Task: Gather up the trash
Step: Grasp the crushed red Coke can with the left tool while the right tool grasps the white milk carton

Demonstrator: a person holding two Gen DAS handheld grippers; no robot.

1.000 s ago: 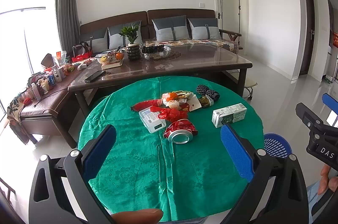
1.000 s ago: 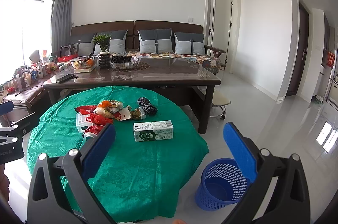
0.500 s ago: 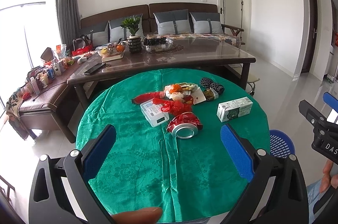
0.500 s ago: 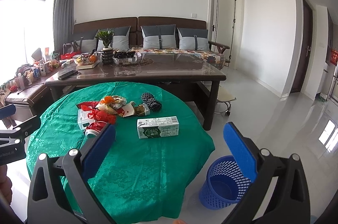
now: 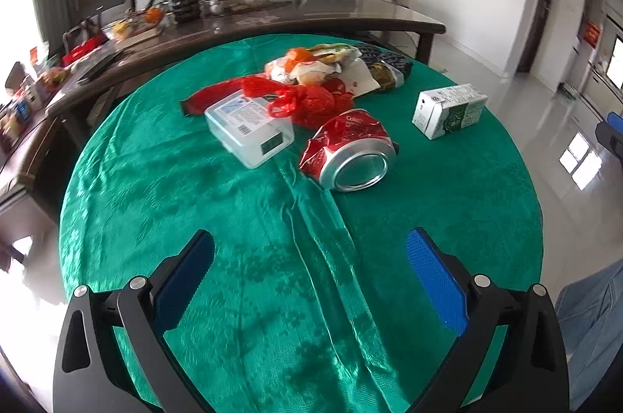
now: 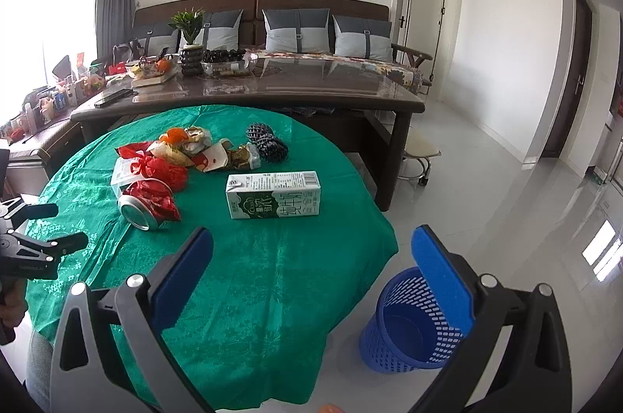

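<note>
Both tools have come closer to the round green worktop (image 5: 187, 202) since a moment ago, and the trash looks bigger now.

From the left wrist, the left tool (image 5: 309, 282) hangs over the near side of the worktop with its two blue pads wide apart and nothing between them. A squashed red can (image 5: 348, 154) lies on its side, its shiny bottom facing the tool. Just left of the can sits a clear plastic box (image 5: 249, 126). Behind the can is a red plastic bag (image 5: 307, 99), and behind that a heap of wrappers (image 5: 323, 62). A milk carton (image 5: 449, 111) lies to the right of the can, apart from it.

From the right wrist, the right tool (image 6: 311, 270) has its pads wide apart too and grips nothing. The milk carton (image 6: 273, 195) lies on its side beyond the tool. The can (image 6: 146, 204) is to the left of the carton, and the wrapper heap (image 6: 194, 150) is behind the can. A blue basket (image 6: 405, 329) stands on the floor to the right of the worktop, well away from the can.
</note>
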